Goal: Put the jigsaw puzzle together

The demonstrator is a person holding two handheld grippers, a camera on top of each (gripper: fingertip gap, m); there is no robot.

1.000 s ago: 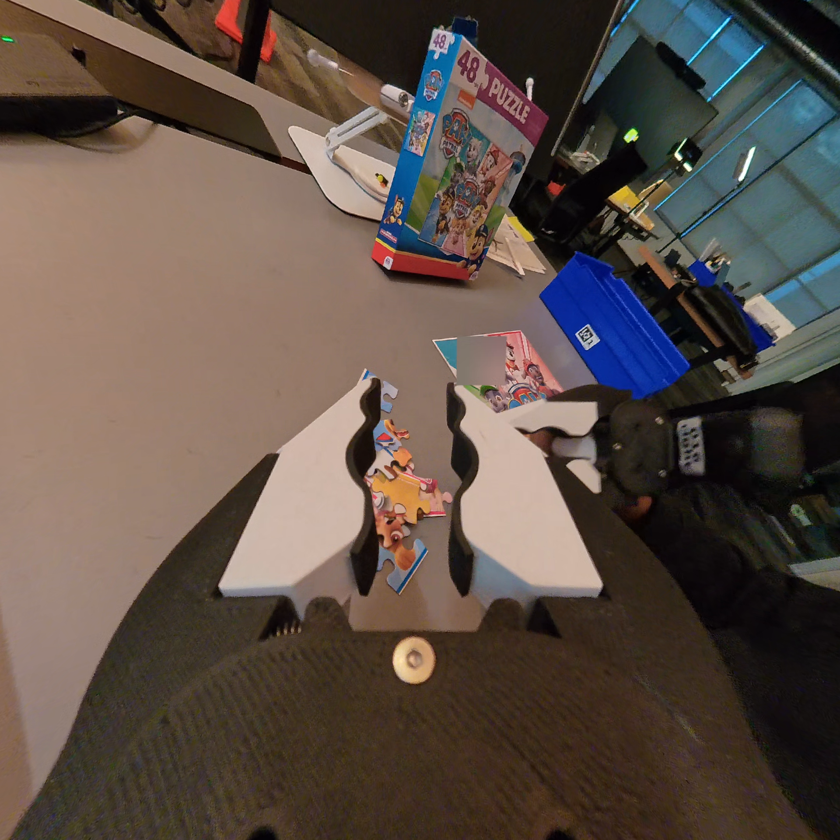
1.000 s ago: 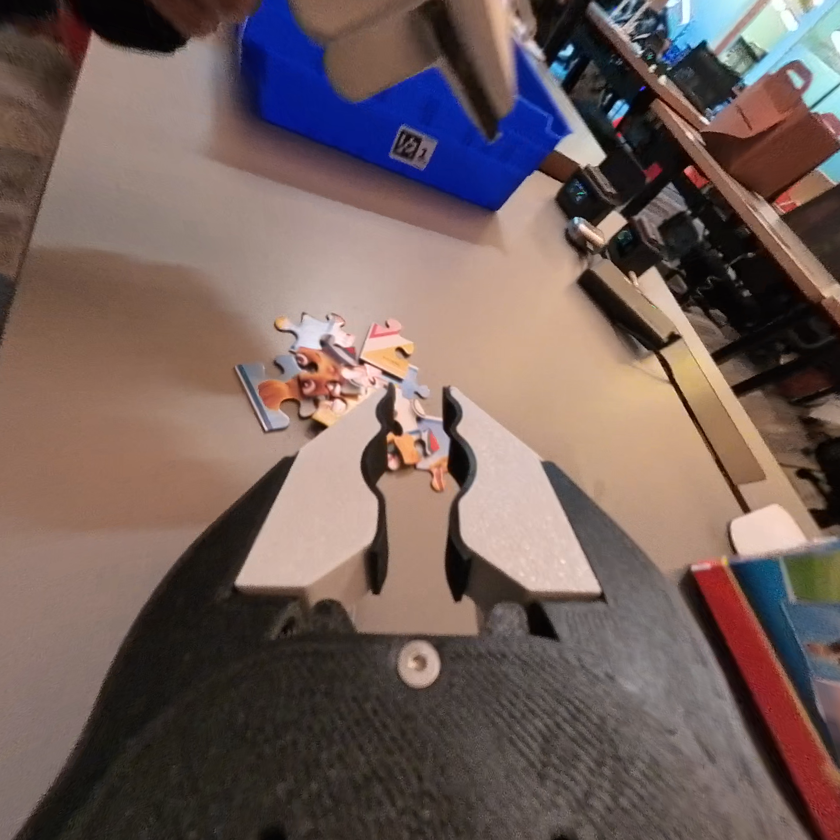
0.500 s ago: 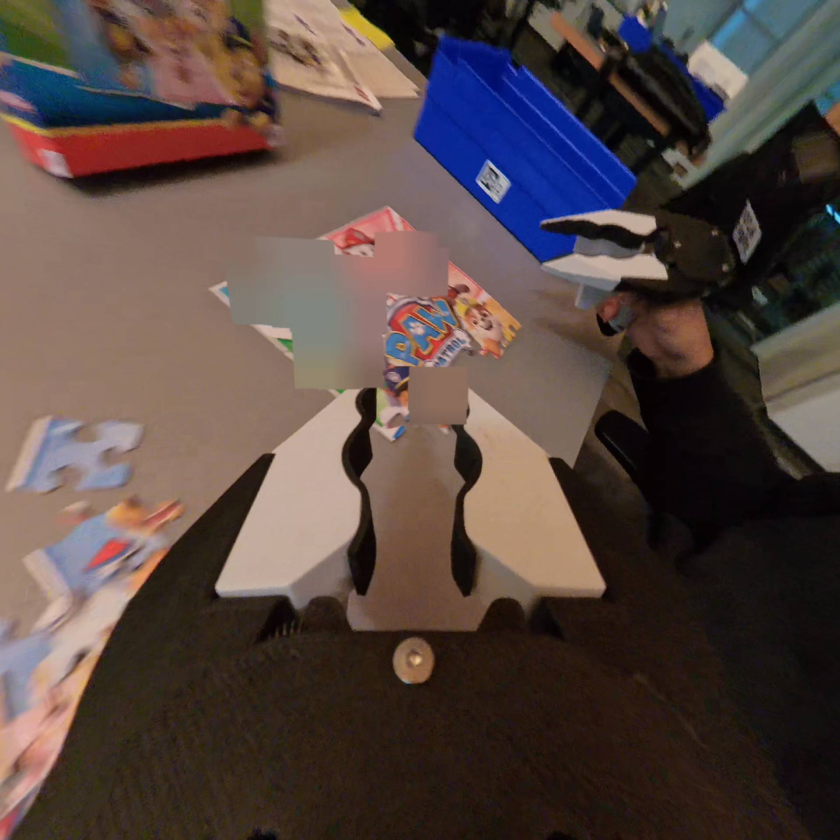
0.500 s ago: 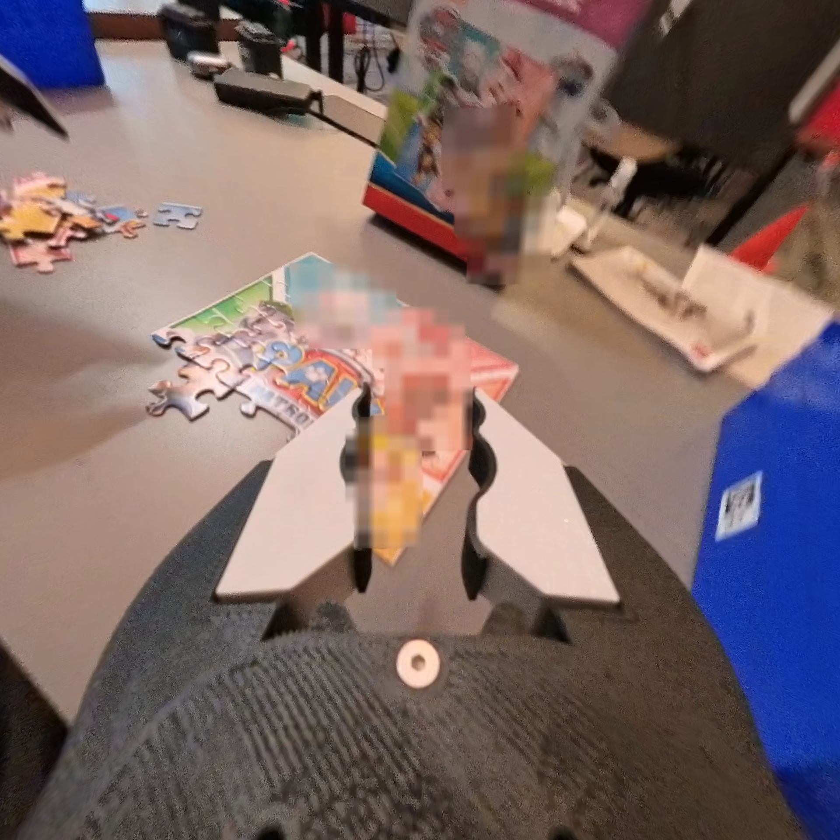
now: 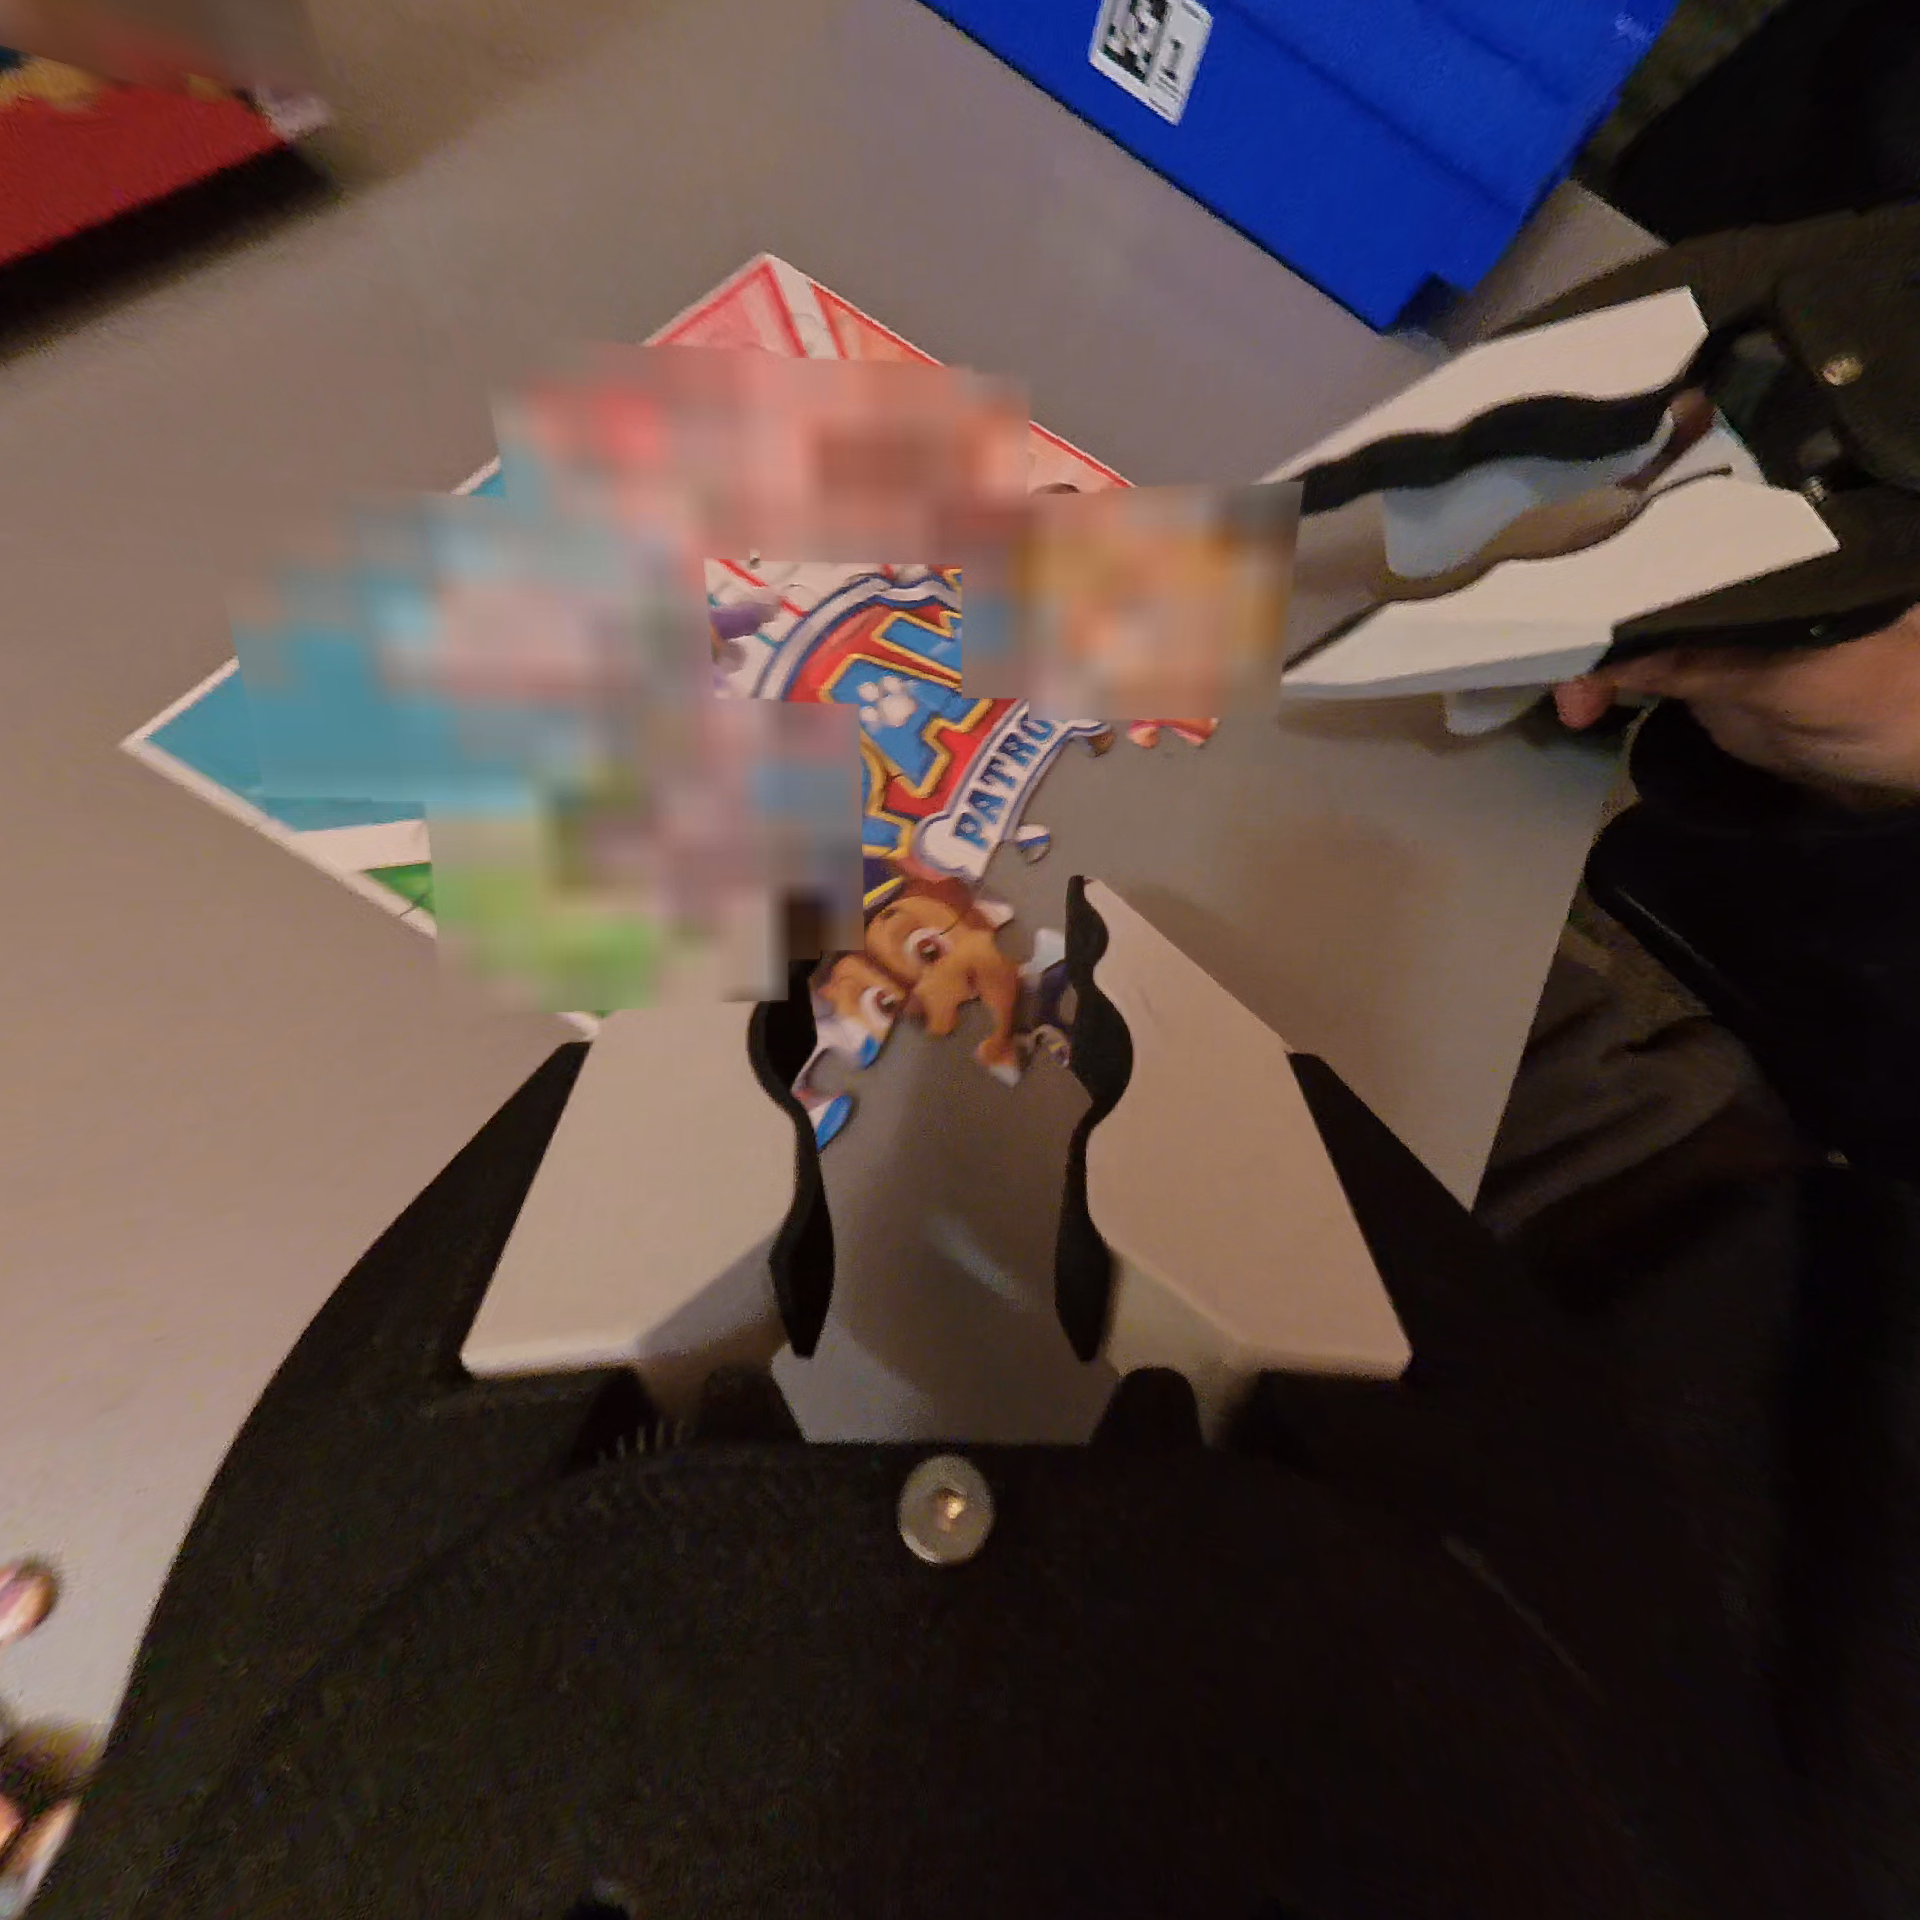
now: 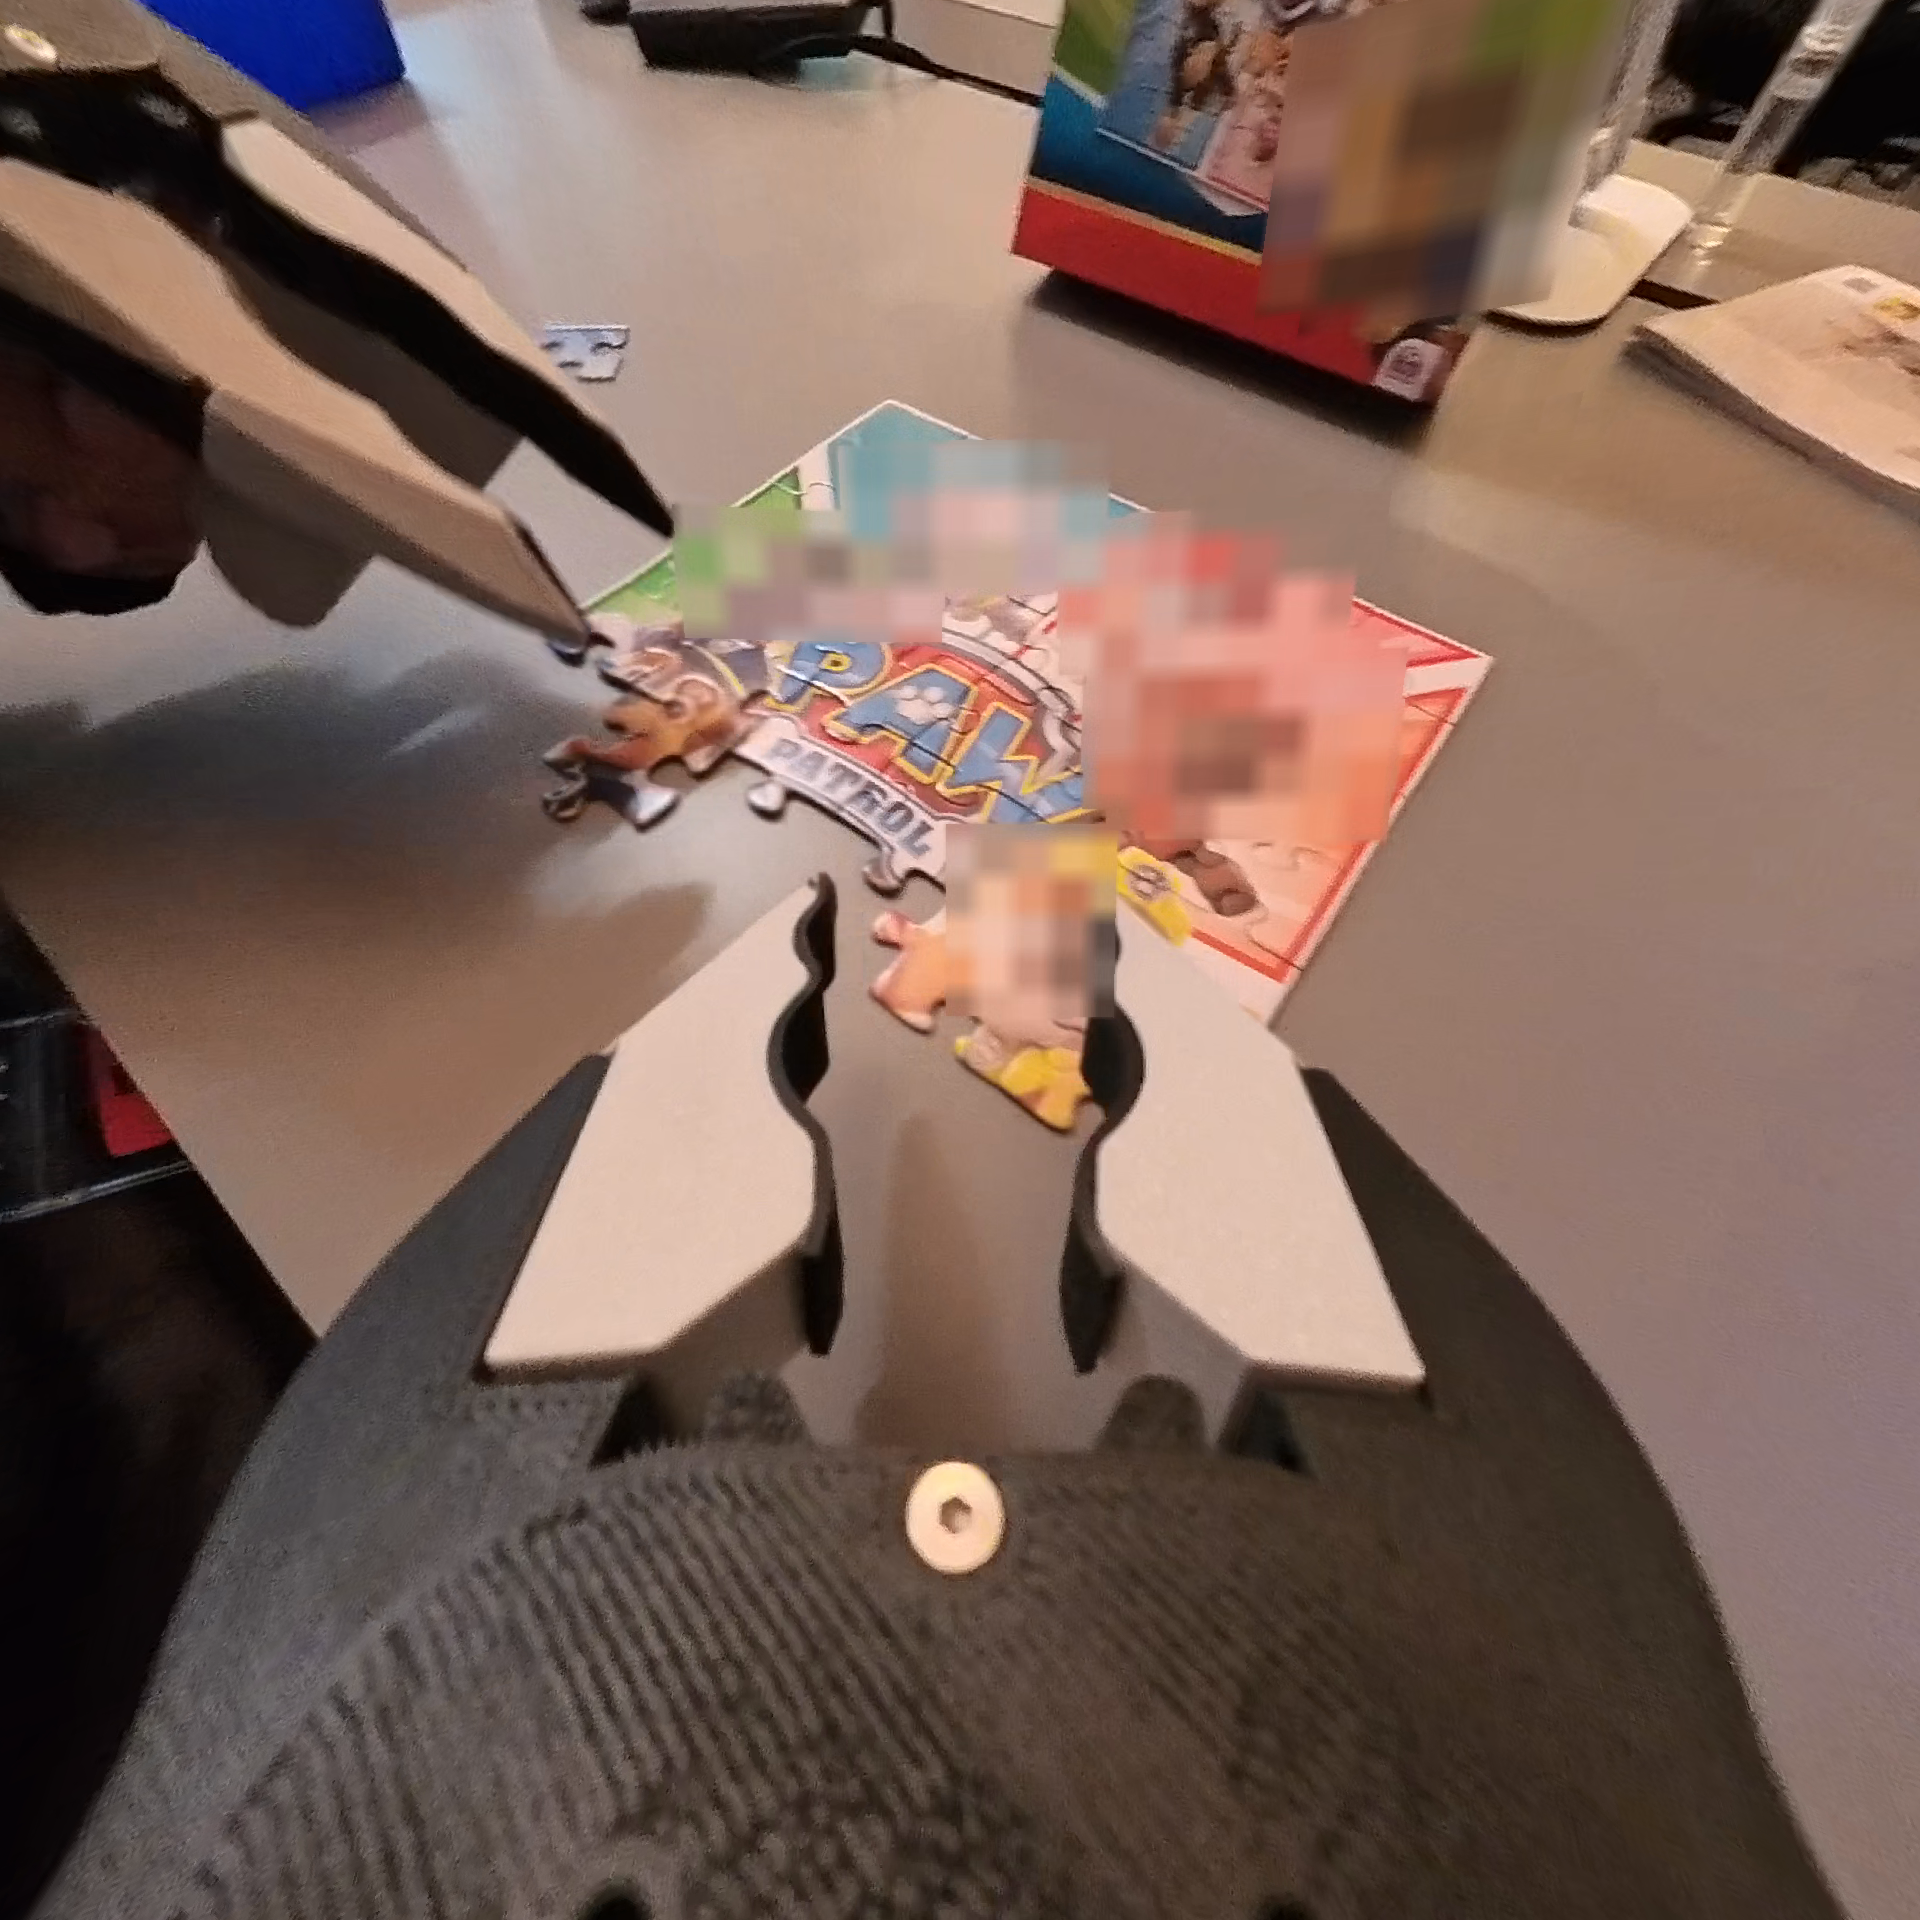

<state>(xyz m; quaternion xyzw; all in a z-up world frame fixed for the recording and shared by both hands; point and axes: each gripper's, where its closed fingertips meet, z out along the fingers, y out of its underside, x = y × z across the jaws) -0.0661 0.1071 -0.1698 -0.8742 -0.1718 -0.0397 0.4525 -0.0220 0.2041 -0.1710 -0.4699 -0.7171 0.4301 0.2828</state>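
Right wrist view: glossy interlocking jigsaw (image 6: 935, 727)

Cut off by the frame: blue bin (image 5: 1340, 156) and puzzle box (image 6: 1236, 208) beyond the puzzle (image 5: 914, 727); loose pieces (image 5: 21, 1621) blurred.

Partly assembled jigsaw puzzle (image 6: 1039, 727) lying flat on the grey table (image 6: 1558, 935), its red-bordered corner at 3 o'clock and its ragged, unfinished edge at 6 to 9 o'clock. One loose blue piece (image 6: 584, 348) lies apart at 11 o'clock.
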